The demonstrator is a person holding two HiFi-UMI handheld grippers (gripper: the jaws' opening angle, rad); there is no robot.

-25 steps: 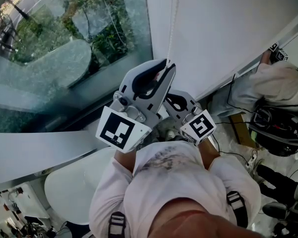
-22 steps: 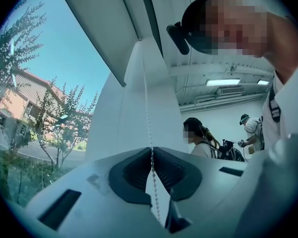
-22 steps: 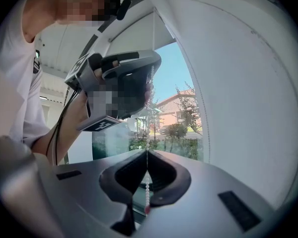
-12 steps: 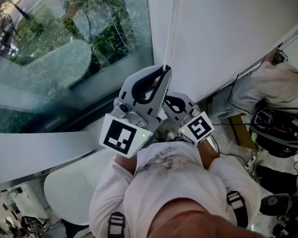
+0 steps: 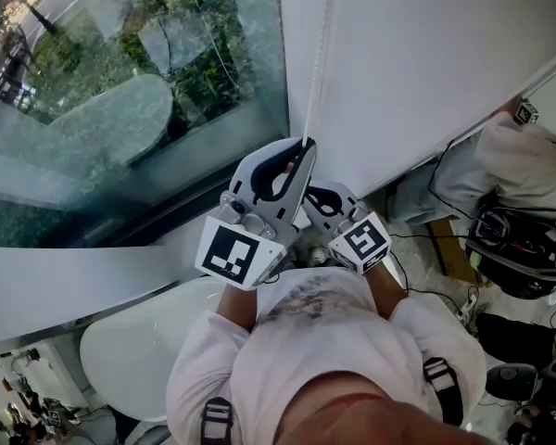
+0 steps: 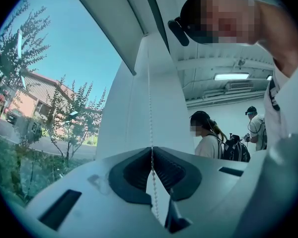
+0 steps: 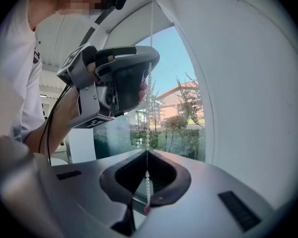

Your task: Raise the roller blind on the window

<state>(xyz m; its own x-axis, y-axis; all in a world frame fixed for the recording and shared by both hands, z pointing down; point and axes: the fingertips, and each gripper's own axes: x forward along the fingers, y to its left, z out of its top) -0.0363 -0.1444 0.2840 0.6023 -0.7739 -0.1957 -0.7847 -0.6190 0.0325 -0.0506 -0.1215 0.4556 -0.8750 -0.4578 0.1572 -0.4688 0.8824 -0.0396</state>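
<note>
A white bead chain (image 5: 319, 58) hangs beside the white roller blind (image 5: 426, 54), which covers the right part of the window (image 5: 120, 91). My left gripper (image 5: 303, 144) is shut on the chain at its fingertips. Just below and behind it, my right gripper (image 5: 317, 195) is shut on the same chain lower down. In the left gripper view the chain (image 6: 149, 83) runs straight up from the closed left gripper (image 6: 151, 149) along the blind (image 6: 134, 103). In the right gripper view the chain (image 7: 148, 128) passes through the closed right gripper (image 7: 147, 151), and the left gripper (image 7: 120, 78) is above it.
A white round seat (image 5: 139, 350) stands at lower left under the window ledge (image 5: 65, 290). A person in white (image 5: 524, 160) bends over bags and cables (image 5: 519, 239) at the right. Other people (image 6: 207, 133) stand in the room behind.
Both grippers have moved down along the window, still shut on the chain. The left one dropped more and is now closer to my body.
</note>
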